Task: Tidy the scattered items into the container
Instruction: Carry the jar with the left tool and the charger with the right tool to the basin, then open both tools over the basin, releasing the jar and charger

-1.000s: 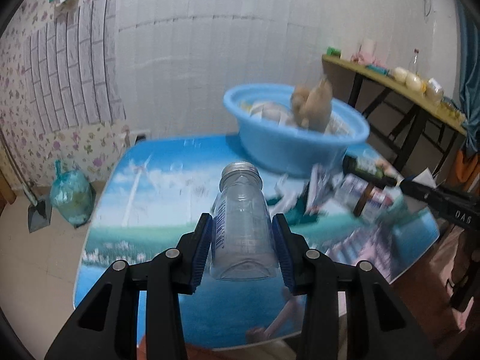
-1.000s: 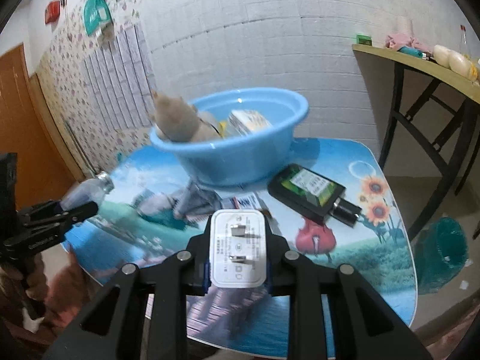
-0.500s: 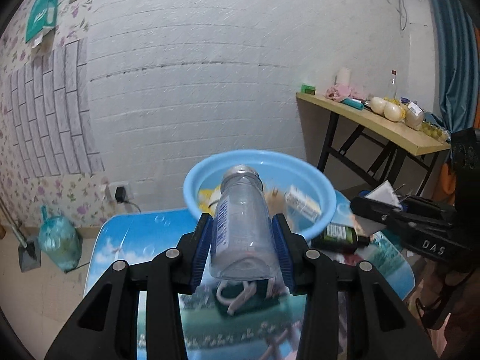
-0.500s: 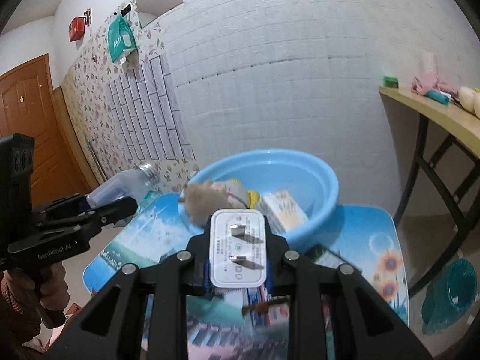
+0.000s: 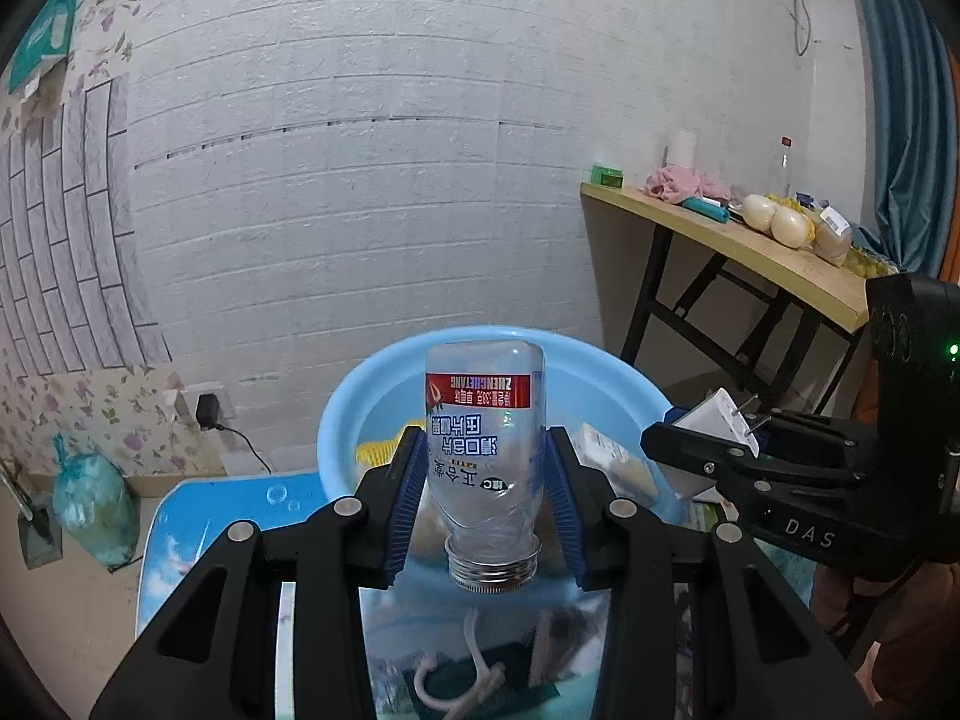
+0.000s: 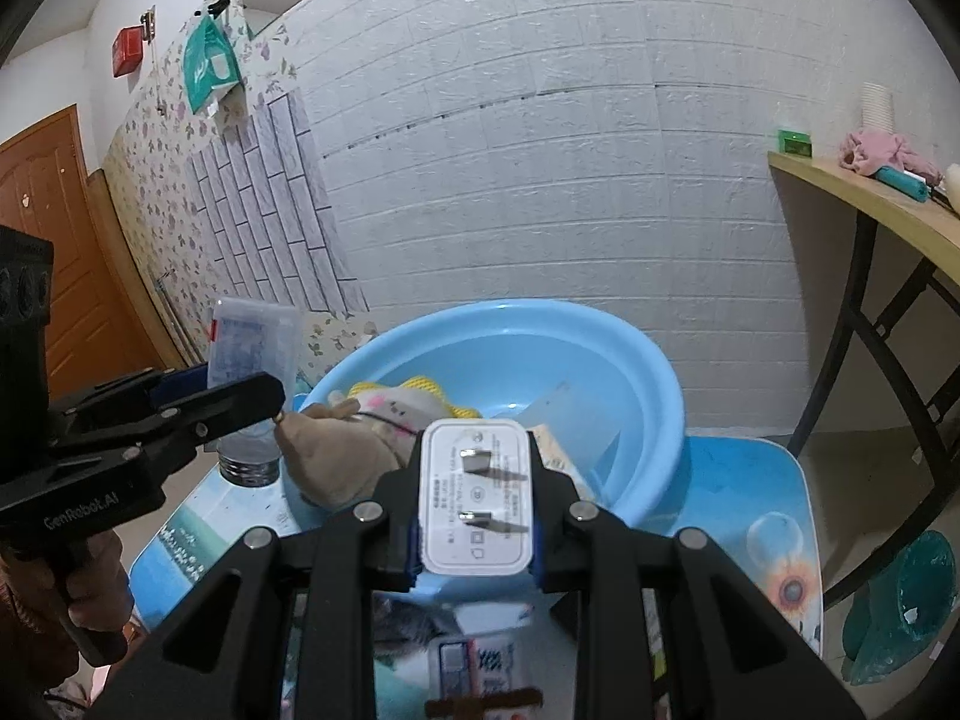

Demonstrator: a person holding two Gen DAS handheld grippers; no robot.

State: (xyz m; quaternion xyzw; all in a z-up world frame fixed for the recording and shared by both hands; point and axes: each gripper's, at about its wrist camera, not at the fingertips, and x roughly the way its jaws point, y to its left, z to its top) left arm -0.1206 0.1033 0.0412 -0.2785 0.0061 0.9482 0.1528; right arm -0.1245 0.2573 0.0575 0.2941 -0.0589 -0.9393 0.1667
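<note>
The left gripper [image 5: 485, 495] clamps a clear plastic bottle [image 5: 483, 450], silver cap downward, at the near rim of the round light-blue plastic basin [image 5: 342, 414]. The right gripper [image 6: 475, 510] is closed on a white two-pin plug adapter [image 6: 474, 495], also before the basin.

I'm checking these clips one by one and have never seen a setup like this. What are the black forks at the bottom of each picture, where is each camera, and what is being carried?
There is no robot here. A person holds a hand-operated claw in each hand, and a fisheye camera on each looks forward along its two fingers, so the black forks are the claws themselves.

In the left wrist view, the left claw grips a clear plastic bottle, turned cap-down, in front of the blue basin. The other claw shows at that picture's right edge.

In the right wrist view, the right claw grips a white plug adapter with its two prongs facing the camera. The basin already holds a plush toy, something yellow and a small box. It stands on a table with a printed blue top; a few blurred items lie below the claws.
</note>
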